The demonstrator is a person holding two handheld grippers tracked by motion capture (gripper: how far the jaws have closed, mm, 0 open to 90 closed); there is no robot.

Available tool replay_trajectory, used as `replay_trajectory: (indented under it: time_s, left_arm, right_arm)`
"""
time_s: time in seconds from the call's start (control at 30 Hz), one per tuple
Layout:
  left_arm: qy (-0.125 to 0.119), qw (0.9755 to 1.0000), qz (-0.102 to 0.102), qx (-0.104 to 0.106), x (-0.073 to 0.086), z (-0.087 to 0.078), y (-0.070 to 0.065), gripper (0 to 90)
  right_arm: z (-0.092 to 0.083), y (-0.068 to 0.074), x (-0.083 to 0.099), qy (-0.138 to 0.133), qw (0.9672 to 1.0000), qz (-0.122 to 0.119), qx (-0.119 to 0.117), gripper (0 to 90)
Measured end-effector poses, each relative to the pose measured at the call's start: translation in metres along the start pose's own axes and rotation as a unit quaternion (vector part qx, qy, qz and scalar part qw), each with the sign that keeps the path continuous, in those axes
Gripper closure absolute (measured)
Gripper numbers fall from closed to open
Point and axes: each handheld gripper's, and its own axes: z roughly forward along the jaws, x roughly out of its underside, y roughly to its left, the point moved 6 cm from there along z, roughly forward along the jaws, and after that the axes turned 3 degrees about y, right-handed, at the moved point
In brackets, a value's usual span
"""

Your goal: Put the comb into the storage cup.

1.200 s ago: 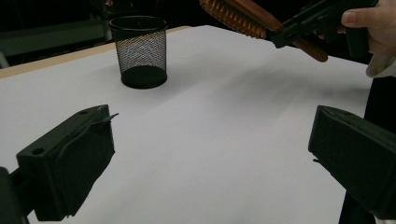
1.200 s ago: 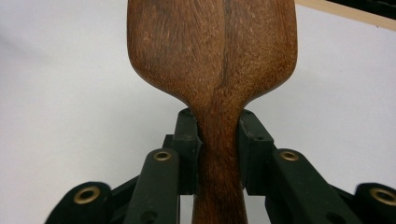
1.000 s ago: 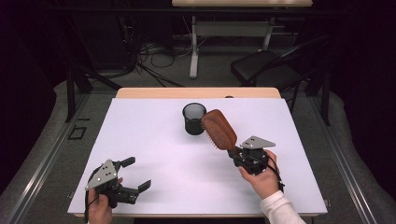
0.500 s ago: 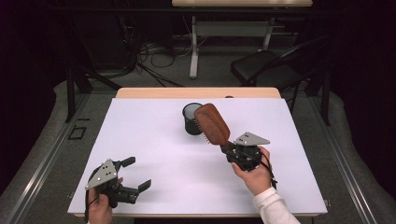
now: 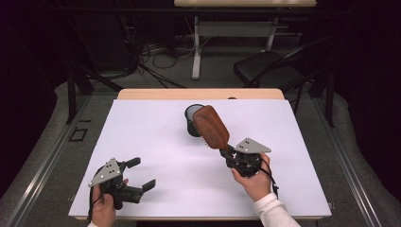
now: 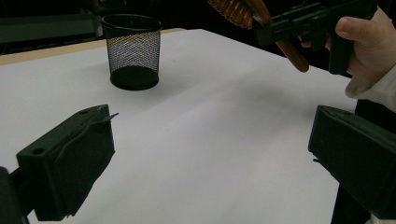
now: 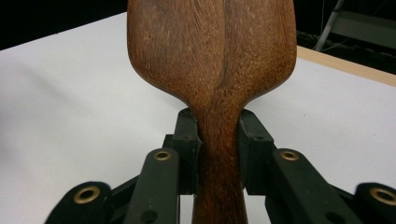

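A brown wooden hairbrush (image 5: pixel 210 126) hangs tilted above the white table, its paddle head in front of a black mesh cup (image 5: pixel 193 119). My right gripper (image 5: pixel 230 154) is shut on the hairbrush's handle (image 7: pixel 218 154), both jaws pressed against the neck just under the head. In the left gripper view the hairbrush (image 6: pixel 261 18) shows bristles down at the top, right of the mesh cup (image 6: pixel 131 50). My left gripper (image 5: pixel 141 174) rests low at the table's front left, open, with nothing between its jaws.
The white table top (image 5: pixel 156 142) has a wooden strip (image 5: pixel 198 94) along its far edge. A dark chair (image 5: pixel 269 71) and a desk frame stand on the floor behind. Cables lie on the floor at the back left.
My right gripper has carried the hairbrush left and up, so its head now overlaps the mesh cup in the high view. The left gripper has stayed in place.
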Motion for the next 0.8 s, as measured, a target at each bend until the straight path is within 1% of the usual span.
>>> replay_trajectory:
  time_s: [0.03, 0.07, 0.27, 0.3, 0.37, 0.4, 0.53, 0.6, 0.8]
  left_arm:
    - [-0.002, 1.0000, -0.003, 0.004, -0.001, 0.002, -0.001, 0.3]
    - [0.002, 1.0000, -0.004, 0.005, -0.001, 0.003, -0.001, 0.3]
    - [0.008, 0.9998, -0.017, 0.007, -0.002, 0.008, -0.001, 0.3]
    - [0.003, 0.9997, -0.024, 0.010, -0.003, 0.009, -0.001, 0.3]
    - [0.002, 0.9992, -0.035, 0.017, -0.004, 0.010, -0.001, 0.3]
    - [0.000, 0.9991, -0.040, 0.017, -0.005, 0.011, -0.001, 0.3]
    - [0.006, 0.9986, -0.051, 0.016, -0.010, 0.015, 0.001, 0.4]
    - [0.008, 0.9981, -0.058, 0.020, -0.013, 0.017, 0.001, 0.4]
    - [0.019, 0.9975, -0.062, 0.027, -0.023, 0.024, 0.000, 0.4]
  right_arm:
    - [-0.001, 0.000, 0.000, -0.002, 1.0000, 0.000, 0.000, 72.1]
    - [-0.002, 0.000, 0.000, -0.006, 1.0000, -0.001, 0.001, 72.1]
    - [-0.004, 0.001, 0.002, -0.019, 0.9998, -0.001, 0.001, 72.1]
    - [-0.004, 0.002, 0.002, -0.021, 0.9998, -0.001, 0.001, 72.1]
    - [-0.004, 0.004, 0.002, -0.024, 0.9997, -0.004, 0.000, 72.1]
    - [-0.004, 0.005, 0.002, -0.028, 0.9996, -0.004, 0.000, 72.1]
    - [-0.003, 0.007, 0.002, -0.035, 0.9994, -0.006, -0.003, 72.1]
    - [-0.003, 0.008, 0.001, -0.037, 0.9993, -0.009, -0.003, 72.1]
    - [-0.003, 0.010, 0.001, -0.040, 0.9992, -0.006, -0.006, 72.1]
